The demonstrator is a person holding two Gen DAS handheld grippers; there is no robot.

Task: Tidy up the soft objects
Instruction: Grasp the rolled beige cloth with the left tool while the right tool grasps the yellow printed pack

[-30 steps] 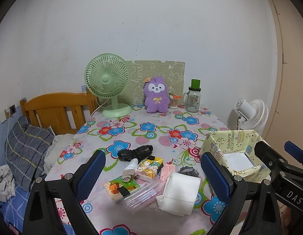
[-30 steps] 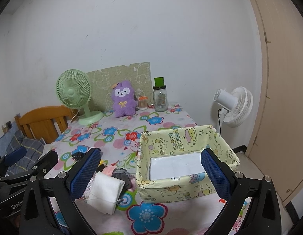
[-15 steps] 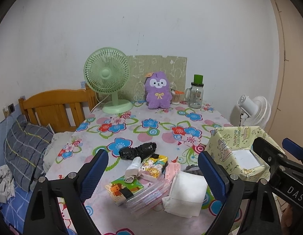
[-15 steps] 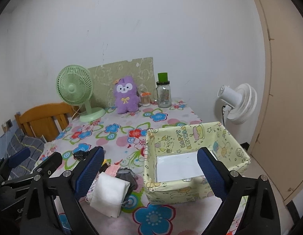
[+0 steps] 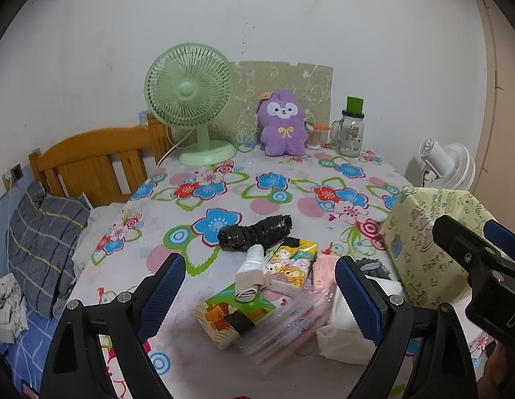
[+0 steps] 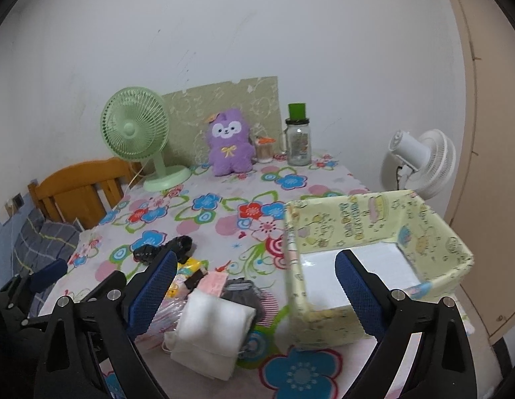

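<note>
White folded cloth (image 6: 214, 329) sat at 7 o'clock of the yellow box (image 6: 377, 242), touching the pile. My left gripper (image 5: 257, 296) and right gripper (image 6: 254, 296) hung wide, empty. Judged step: approach. Next: close on the cloth, carry to the box.

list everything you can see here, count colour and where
box: 1, yellow print, table's right edge
white cloth: 1, folded, near edge left of box
grey cloth: 1, behind white cloth
pink pack: 1, beside grey cloth
black bundle: 1, mid table
tissue packs: 2, cartoon print, near pile
plush: 1, purple, far edge
desk fan: 1, green, far left
jar: 1, clear, green lid, far right
floor fan: 1, white, beyond table
left gripper: fingers blue, open
right gripper: fingers blue, open
</note>
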